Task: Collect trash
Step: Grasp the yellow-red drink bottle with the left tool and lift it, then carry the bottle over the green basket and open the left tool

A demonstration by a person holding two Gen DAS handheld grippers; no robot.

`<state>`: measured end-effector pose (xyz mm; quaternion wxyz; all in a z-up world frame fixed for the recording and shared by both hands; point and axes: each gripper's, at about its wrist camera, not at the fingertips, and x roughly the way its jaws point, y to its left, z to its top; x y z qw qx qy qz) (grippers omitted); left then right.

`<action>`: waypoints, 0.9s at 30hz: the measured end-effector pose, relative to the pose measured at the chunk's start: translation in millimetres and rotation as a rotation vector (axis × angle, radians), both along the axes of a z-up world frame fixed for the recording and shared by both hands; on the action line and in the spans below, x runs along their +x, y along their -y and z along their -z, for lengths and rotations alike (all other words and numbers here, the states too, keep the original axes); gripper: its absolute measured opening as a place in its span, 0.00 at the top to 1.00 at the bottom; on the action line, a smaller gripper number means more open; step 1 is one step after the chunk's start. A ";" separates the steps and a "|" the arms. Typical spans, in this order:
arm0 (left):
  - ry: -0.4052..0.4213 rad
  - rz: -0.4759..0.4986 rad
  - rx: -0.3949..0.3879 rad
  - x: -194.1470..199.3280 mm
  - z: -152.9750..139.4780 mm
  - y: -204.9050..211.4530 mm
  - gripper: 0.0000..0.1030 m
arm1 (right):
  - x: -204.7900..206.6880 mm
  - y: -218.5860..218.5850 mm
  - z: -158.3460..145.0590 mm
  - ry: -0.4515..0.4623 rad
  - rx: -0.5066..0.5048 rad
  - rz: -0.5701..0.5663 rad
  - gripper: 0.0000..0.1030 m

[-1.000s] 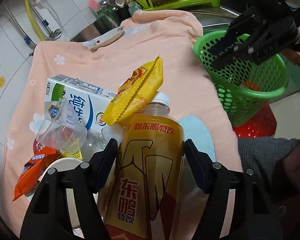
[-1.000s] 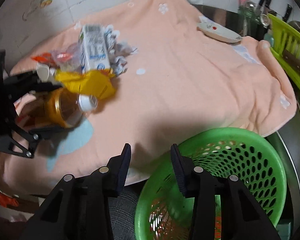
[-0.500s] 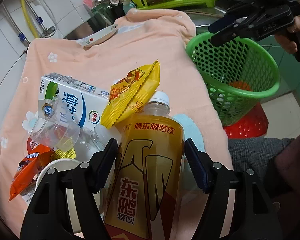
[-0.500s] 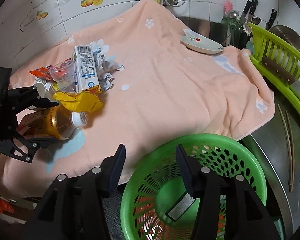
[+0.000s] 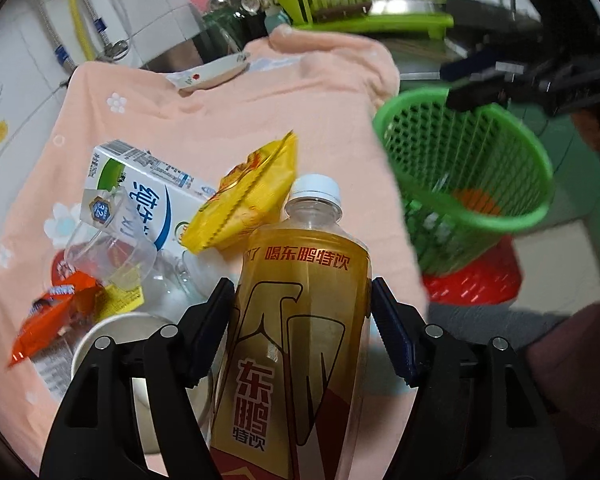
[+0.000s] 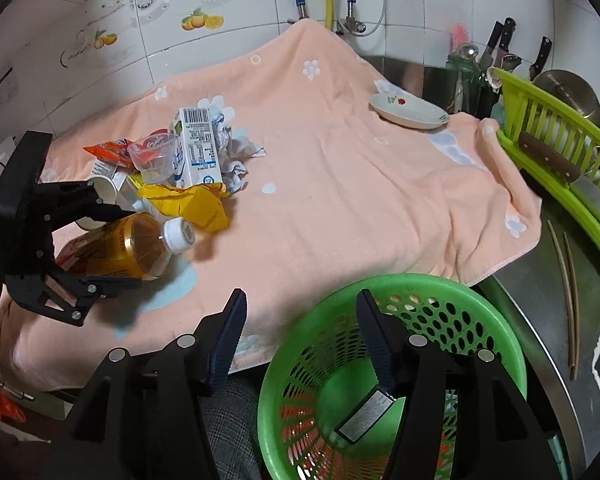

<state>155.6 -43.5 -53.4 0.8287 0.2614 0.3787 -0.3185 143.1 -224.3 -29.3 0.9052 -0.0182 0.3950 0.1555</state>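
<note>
My left gripper (image 5: 300, 292) is shut on an amber drink bottle (image 5: 304, 320) with a white cap, its pads pressing both sides. The bottle (image 6: 140, 244) lies tilted over the peach towel (image 6: 340, 200). Beside it are a yellow wrapper (image 5: 248, 196), a milk carton (image 5: 140, 192), a clear plastic cup (image 5: 108, 256), an orange wrapper (image 5: 48, 320) and a paper cup (image 5: 116, 344). My right gripper (image 6: 300, 300) hangs over the green basket (image 6: 380, 284), jaws opening with nothing between them. A small dark packet (image 6: 364, 416) lies in the basket's bottom.
A white plate (image 6: 408, 112) sits at the towel's far edge. A lime dish rack (image 6: 560, 148) holding a knife stands on the right, with chopsticks (image 6: 568, 288) on the steel counter. The basket rests on a red stool (image 5: 480, 280). Crumpled paper (image 6: 236, 152) lies behind the carton.
My right gripper has risen and drawn back over the basket while its jaws widened, and the basket's inside came into view. The left gripper still holds the bottle in about the same place.
</note>
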 end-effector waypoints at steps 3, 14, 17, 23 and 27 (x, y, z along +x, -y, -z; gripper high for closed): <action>-0.029 -0.012 -0.100 -0.8 -9.9 -2.1 0.34 | -3.4 4.7 -3.3 0.010 0.009 0.012 0.46; -0.031 0.018 -0.222 -4.6 -13.9 26.4 0.34 | -15.6 25.8 -11.8 0.037 0.013 0.061 0.46; -0.033 0.023 -0.250 -3.9 -16.5 35.8 0.34 | -20.3 32.7 -13.5 0.044 0.009 0.076 0.46; -0.061 0.060 -0.325 -1.4 -21.8 72.3 0.34 | -33.0 51.0 -21.1 0.074 -0.005 0.119 0.46; -0.086 0.074 -0.382 4.0 -23.5 102.1 0.34 | -44.0 68.2 -27.5 0.094 -0.015 0.156 0.46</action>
